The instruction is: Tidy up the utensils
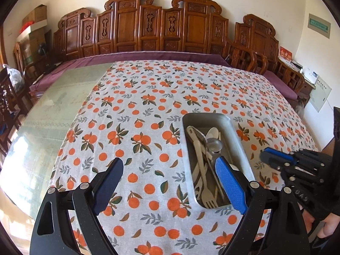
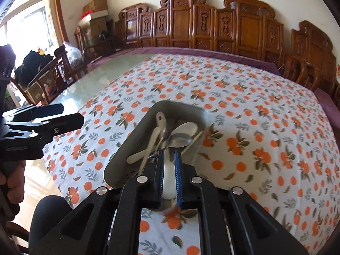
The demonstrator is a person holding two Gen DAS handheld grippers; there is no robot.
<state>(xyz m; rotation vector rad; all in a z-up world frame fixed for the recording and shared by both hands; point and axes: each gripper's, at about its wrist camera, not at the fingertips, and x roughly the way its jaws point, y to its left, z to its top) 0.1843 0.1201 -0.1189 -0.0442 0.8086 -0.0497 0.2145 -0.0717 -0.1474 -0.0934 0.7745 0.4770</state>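
Note:
A metal tray (image 1: 235, 136) on the orange-print tablecloth holds several utensils (image 1: 204, 148): white plastic spoons and forks and a metal spoon. My left gripper (image 1: 170, 165) is open and empty, hovering over the cloth just left of the tray, its right finger over the tray's near end. My right gripper (image 2: 169, 157) is nearly closed on a white utensil (image 2: 169, 180) at the near end of the tray (image 2: 119, 155). It shows at the right edge of the left wrist view (image 1: 274, 157). A metal spoon (image 2: 180, 140) lies just beyond the fingertips.
The tablecloth (image 1: 148, 106) covers most of a glass-topped table (image 1: 53, 110). Carved wooden chairs (image 1: 159, 25) line the far side. Cardboard boxes (image 1: 36, 19) stand at the back left. The left gripper's body (image 2: 42, 123) shows at the left of the right wrist view.

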